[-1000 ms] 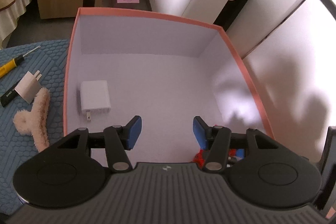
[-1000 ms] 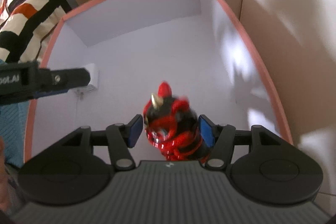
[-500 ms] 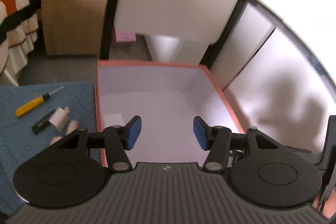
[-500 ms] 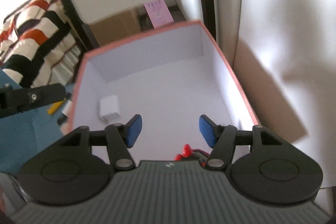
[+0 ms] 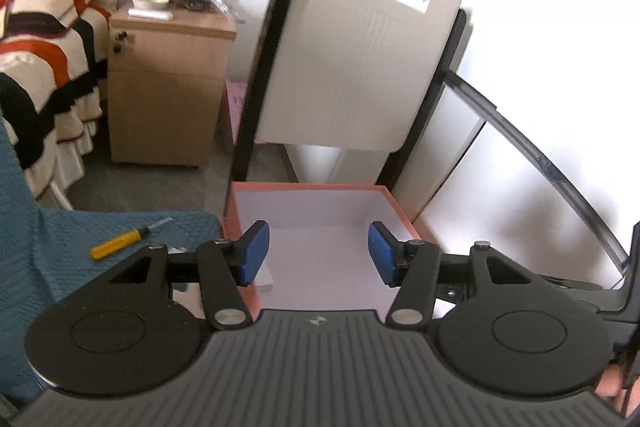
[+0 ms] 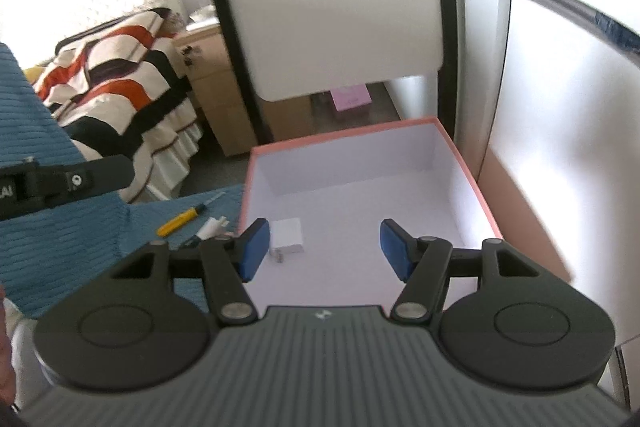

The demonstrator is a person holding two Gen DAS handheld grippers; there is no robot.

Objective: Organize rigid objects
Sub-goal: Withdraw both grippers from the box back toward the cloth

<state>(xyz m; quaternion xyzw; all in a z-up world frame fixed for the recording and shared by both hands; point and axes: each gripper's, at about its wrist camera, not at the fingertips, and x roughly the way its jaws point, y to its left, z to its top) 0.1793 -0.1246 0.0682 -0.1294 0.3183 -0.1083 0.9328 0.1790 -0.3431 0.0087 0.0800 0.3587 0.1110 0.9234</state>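
Both tools (image 5: pixel 318 253) (image 6: pixel 324 251) agape, empty, above box rim (image 6: pixel 340 137).

Blue quilted mat (image 6: pixel 92 223) under screwdriver (image 6: pixel 179 221), pink box (image 6: pixel 476 183).

The left claw (image 5: pixel 318 253) hangs with jaws apart and nothing between them, above a pink box (image 5: pixel 394 205) with a white inside. Left of the box, a yellow screwdriver (image 5: pixel 120 241) lies on the blue mat (image 5: pixel 48 259). A wooden cabinet (image 5: pixel 164 87) stands behind.
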